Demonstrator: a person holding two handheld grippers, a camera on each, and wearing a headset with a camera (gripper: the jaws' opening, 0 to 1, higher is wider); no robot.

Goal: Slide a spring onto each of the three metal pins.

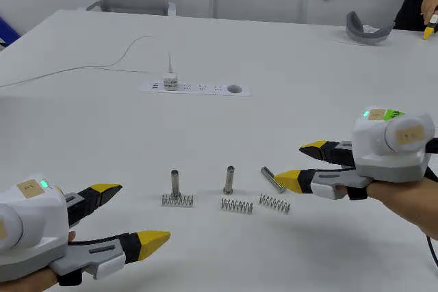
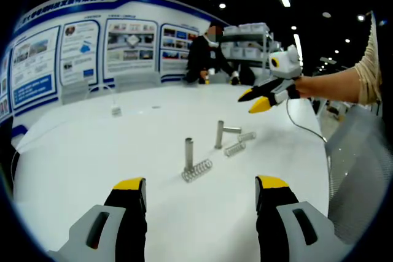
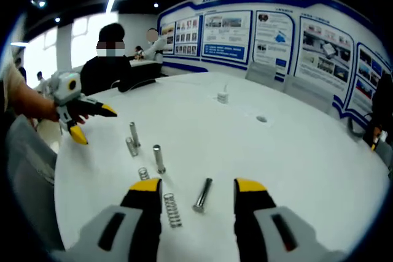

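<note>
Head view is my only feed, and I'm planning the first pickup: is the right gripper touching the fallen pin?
Observer: No. The right gripper has the fallen pin lying between its open jaws, clear of both.
Operator: Any spring close?
Observer: One spring lies right beside one jaw, alongside that pin.
Operator: And the left gripper?
Observer: The left gripper points at the nearest upright pin, roughly centred ahead between its open jaws.
</note>
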